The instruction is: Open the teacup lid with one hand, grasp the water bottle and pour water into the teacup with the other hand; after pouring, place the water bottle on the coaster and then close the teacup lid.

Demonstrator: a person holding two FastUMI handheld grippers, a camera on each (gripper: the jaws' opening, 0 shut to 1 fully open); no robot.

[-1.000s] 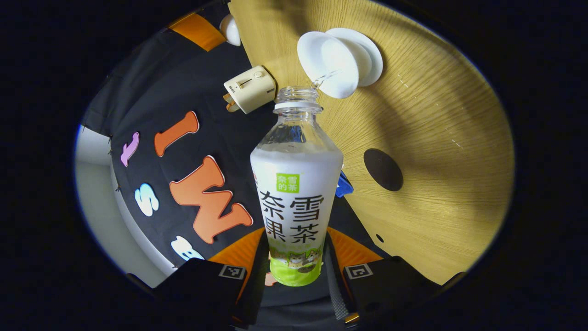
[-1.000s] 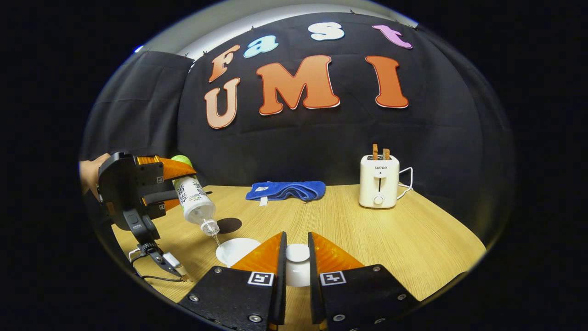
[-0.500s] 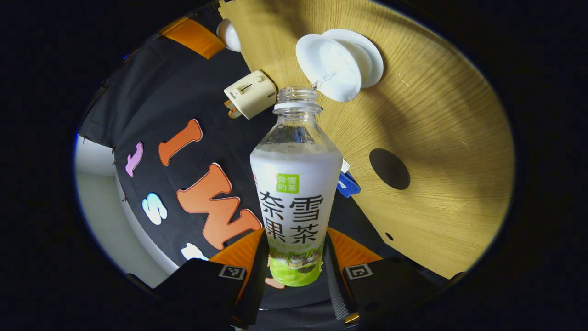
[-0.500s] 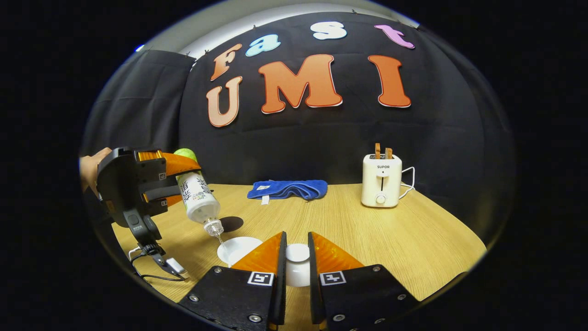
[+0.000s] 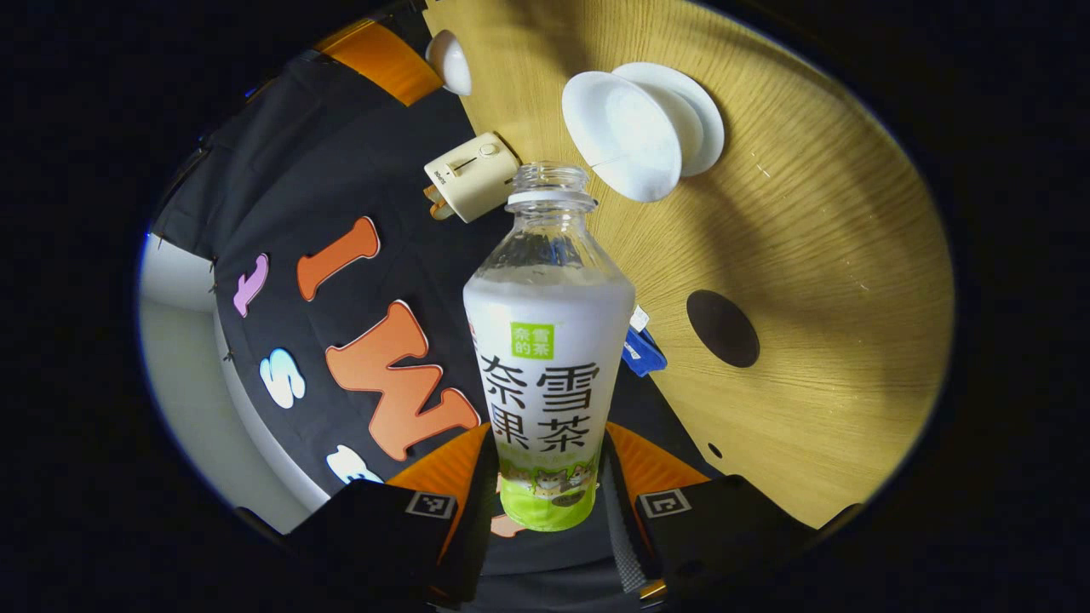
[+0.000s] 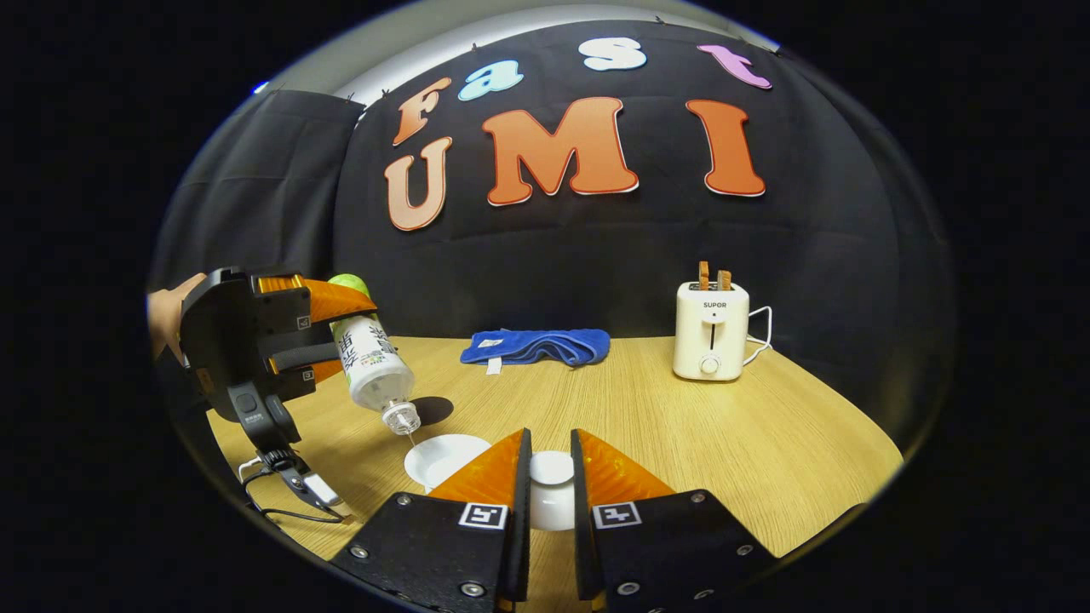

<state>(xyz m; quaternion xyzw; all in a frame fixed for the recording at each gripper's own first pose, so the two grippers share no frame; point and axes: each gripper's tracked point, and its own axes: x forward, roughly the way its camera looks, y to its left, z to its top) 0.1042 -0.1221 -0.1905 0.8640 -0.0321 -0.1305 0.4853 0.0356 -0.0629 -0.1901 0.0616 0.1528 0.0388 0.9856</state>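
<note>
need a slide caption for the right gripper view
Right gripper holds the teacup lid while the left gripper tips the water bottle over the open teacup.

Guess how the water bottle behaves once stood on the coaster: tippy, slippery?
The water bottle looks tall and narrow, capless and part-full, so probably tippy and spill-prone. Its smooth label may slip in the left gripper. The dark coaster looks flat, likely steady.

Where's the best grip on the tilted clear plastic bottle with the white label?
Clear plastic bottle: its straight labelled lower body, a finger each side, coming from the base end; the neck tapers and the mouth must stay free. Left claw grips there.
</note>
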